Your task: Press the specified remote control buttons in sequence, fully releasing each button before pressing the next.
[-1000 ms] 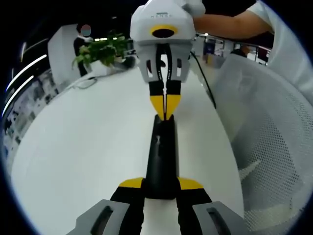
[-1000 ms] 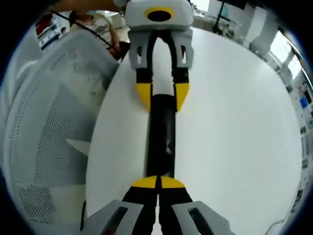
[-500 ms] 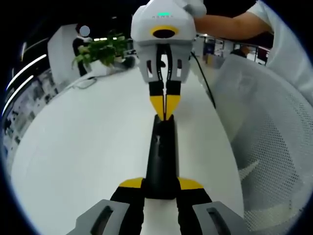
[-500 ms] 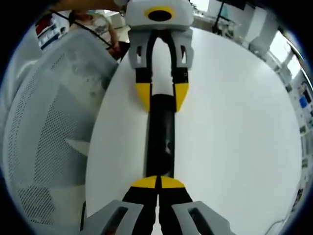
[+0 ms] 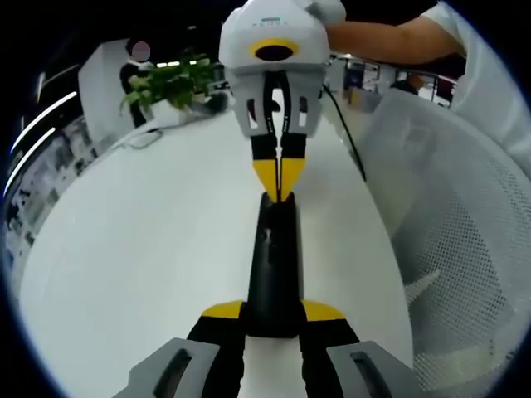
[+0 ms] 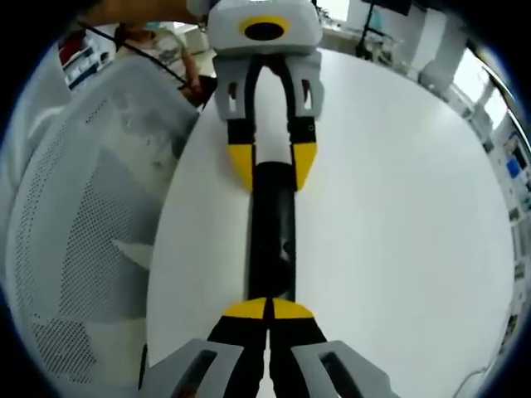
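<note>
A long black remote (image 5: 274, 257) lies lengthwise on the white table (image 5: 149, 249). My left gripper (image 5: 274, 312) is shut on its near end, one yellow tip on each side. From the top of the left gripper view my right gripper (image 5: 280, 178) comes in shut, its joined yellow tips touching the remote's far end. In the right gripper view the same remote (image 6: 272, 240) runs up the middle. There my right gripper (image 6: 267, 308) sits shut on the remote's near end, and my left gripper (image 6: 272, 162) clasps the far end.
A white mesh chair (image 5: 448, 249) stands against the table's edge beside the remote, also seen as the chair (image 6: 75, 224). A green plant (image 5: 170, 83) and a cable (image 5: 344, 133) are at the table's far side. A person's arm (image 5: 390, 37) holds the right gripper.
Both views have shifted very slightly. The right gripper's body sits a touch higher and further left in the left gripper view; its tips stay on the remote's end. The left grip is unchanged.
</note>
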The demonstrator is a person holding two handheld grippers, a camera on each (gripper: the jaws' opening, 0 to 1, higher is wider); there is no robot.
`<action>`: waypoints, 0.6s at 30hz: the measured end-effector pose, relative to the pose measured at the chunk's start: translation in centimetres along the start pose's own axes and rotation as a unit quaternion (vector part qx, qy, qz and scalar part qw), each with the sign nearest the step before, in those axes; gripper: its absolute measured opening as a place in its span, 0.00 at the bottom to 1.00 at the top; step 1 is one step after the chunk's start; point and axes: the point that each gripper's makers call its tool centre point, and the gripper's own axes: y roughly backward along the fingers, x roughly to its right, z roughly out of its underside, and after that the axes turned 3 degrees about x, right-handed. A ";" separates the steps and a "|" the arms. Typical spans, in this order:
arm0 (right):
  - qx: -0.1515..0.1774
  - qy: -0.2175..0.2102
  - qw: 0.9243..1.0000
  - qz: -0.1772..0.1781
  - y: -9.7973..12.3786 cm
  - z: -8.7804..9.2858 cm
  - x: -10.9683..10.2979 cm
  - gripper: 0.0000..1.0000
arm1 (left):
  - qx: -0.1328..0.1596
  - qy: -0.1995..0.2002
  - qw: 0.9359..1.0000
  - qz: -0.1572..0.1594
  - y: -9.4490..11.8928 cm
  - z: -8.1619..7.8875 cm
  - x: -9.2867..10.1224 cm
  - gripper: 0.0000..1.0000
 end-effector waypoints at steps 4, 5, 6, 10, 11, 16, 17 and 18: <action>-0.005 0.006 1.000 0.003 0.0 0.0 -0.1 0.00 | -0.002 0.000 1.000 0.000 0.0 0.0 0.0 0.23; -0.005 0.007 1.000 0.004 0.0 0.0 0.0 0.00 | -0.003 0.000 1.000 0.000 0.0 0.0 0.0 0.23; -0.005 0.007 1.000 0.004 0.0 0.0 0.0 0.00 | -0.004 0.000 1.000 0.000 0.0 0.0 0.0 0.23; -0.006 0.012 1.000 0.008 0.2 -0.1 -0.1 0.00 | -0.005 -0.001 1.000 -0.001 0.0 0.0 0.1 0.23; -0.003 0.012 1.000 0.007 0.3 -0.2 -0.2 0.00 | -0.004 -0.001 1.000 -0.001 0.0 0.0 0.1 0.23; -0.001 0.016 1.000 0.011 0.7 -0.7 -0.3 0.00 | -0.005 -0.001 1.000 -0.001 0.0 0.0 0.1 0.23; 0.000 0.017 1.000 0.011 0.8 -0.9 -0.2 0.00 | -0.005 -0.001 1.000 -0.001 0.0 0.0 0.1 0.23; 0.000 0.017 1.000 0.011 0.8 -1.0 -0.2 0.00 | -0.005 0.000 1.000 -0.001 0.0 0.0 0.1 0.23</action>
